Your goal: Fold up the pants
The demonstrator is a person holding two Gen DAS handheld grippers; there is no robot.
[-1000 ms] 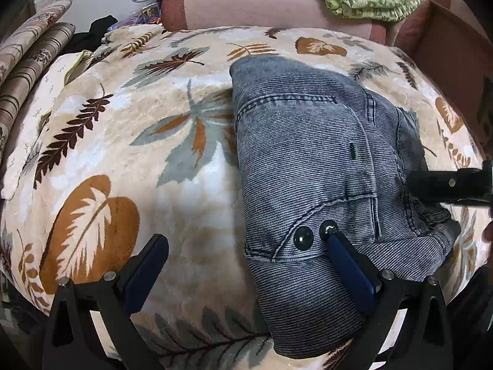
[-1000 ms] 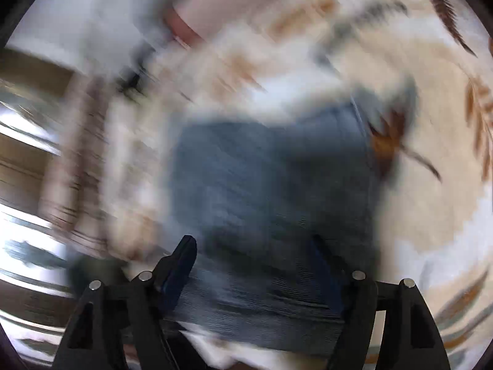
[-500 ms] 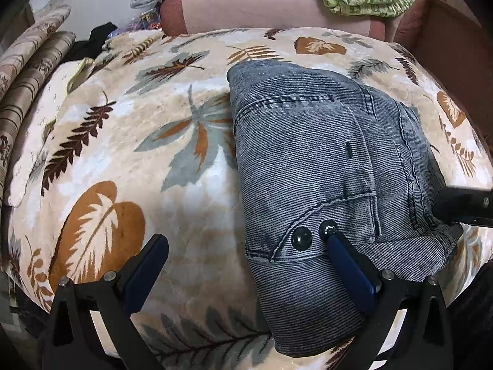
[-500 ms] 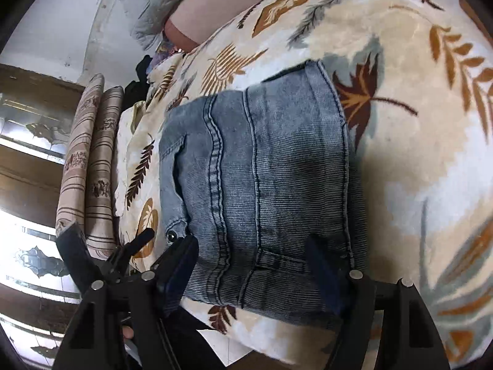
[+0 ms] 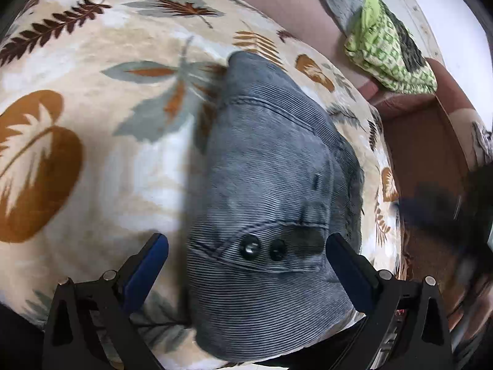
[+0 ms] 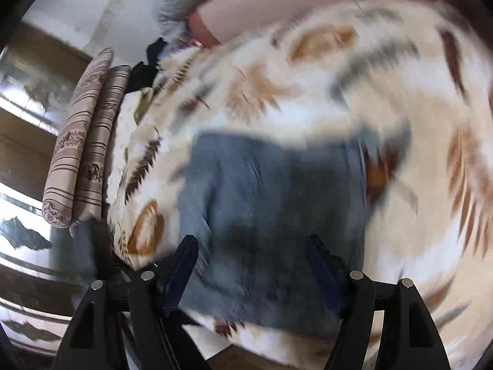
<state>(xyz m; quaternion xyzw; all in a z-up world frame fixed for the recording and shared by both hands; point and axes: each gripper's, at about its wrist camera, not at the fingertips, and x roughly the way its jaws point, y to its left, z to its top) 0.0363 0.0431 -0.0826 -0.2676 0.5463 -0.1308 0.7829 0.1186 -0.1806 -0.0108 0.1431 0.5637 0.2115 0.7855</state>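
The grey-blue pants [image 5: 271,185] lie folded into a compact bundle on the leaf-print blanket [image 5: 92,154]. The waistband with its two dark buttons [image 5: 249,248] faces me. My left gripper [image 5: 246,254] is open and straddles that waistband end; one finger is over the blanket, the other by the bundle's right edge. In the right wrist view, which is blurred by motion, the pants [image 6: 277,191] lie below my right gripper [image 6: 252,256], whose jaws stand open with nothing between them. A dark blur at the right of the left wrist view is the right gripper [image 5: 446,203].
A pink cushion [image 5: 292,9] and a green patterned cloth [image 5: 391,58] lie beyond the blanket. Two striped bolsters [image 6: 83,154] lie at the blanket's left side. A brown wooden surface [image 5: 425,148] drops off to the right of the blanket edge.
My left gripper has rolled and shifted, so the buttoned waistband now lies between its fingers instead of under the right one. My right gripper has lifted away from the pants; both stay open.
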